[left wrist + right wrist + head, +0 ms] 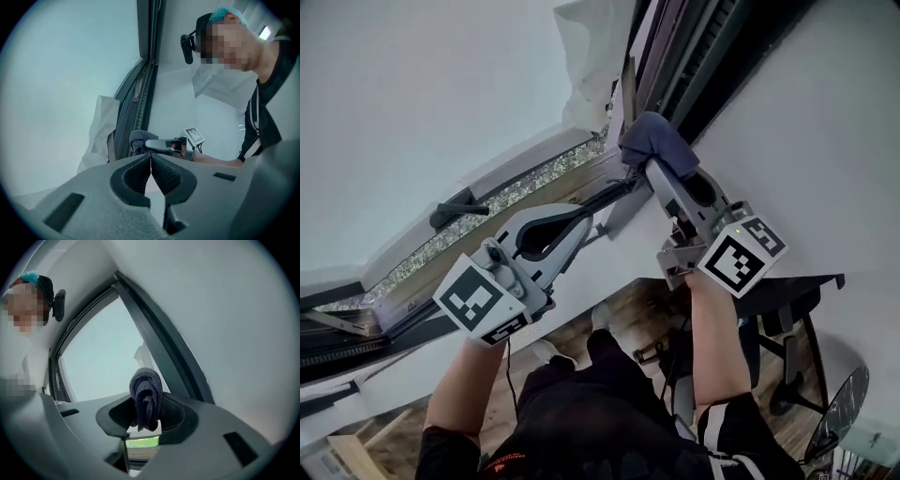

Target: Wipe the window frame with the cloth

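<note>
- The cloth (146, 397), a dark blue-grey folded wad, stands pinched between the jaws of the right gripper (146, 417). Its rounded fold pokes out past the tips, which puts soft fabric rather than hard plastic against the surface.
- In the head view the cloth (654, 139) sits against the dark window frame (680, 66), near where the upright member meets the lower rail. This looks like a wiping pass along the upright, probably early or midway through.
- The right gripper (649, 167) is clenched on the cloth and angled up toward the frame, with the forearm raised, most likely to press into the channel.
- The left gripper (151, 171) is squeezed closed with nothing between its ribbed pads. It hangs lower and to the side, near the lower rail, apparently idle and clear of the wiping path.
- A crumpled white sheet (592, 47) clings to the pane beside the frame corner. A snag there seems the main risk.
- A dark window handle (455, 211) lies further left, well apart from the cloth.
</note>
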The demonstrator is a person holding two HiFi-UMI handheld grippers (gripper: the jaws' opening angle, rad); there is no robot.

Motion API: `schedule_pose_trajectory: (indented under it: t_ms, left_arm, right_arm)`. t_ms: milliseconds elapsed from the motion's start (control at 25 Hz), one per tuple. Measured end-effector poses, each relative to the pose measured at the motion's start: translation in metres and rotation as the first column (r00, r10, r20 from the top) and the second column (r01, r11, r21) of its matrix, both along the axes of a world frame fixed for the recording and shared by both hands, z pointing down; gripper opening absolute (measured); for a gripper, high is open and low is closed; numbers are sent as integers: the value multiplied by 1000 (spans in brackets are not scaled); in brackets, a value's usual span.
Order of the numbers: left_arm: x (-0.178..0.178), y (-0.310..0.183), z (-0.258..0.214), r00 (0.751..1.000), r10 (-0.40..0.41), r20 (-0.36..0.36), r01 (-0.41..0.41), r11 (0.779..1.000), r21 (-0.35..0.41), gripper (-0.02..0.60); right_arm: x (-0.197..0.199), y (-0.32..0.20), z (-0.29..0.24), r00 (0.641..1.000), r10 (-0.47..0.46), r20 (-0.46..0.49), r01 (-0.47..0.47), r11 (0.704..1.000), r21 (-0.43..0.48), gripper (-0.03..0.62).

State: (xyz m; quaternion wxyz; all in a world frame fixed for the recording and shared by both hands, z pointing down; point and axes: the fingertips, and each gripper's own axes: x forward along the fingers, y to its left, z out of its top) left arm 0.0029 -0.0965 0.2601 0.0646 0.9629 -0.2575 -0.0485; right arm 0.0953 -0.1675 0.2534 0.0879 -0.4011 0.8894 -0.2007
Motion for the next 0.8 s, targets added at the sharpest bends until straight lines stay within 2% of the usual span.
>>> schedule_pose_trajectory:
  t_ms: [320, 600, 800]
  left_arm:
    - [13, 7, -54, 1000, 24, 5, -25, 994, 109, 21]
    - [13, 3, -83, 1000, 27, 3, -27, 986, 166, 21]
    - [9, 3, -93, 1000, 29, 3, -29, 981, 190, 21]
  right_arm:
    - [12, 12, -102, 999, 36, 22, -39, 980, 193, 118]
    - [16, 12, -164, 995, 77, 71, -94, 952, 292, 118]
    - [24, 15, -204, 988, 129, 88, -152, 919, 364, 118]
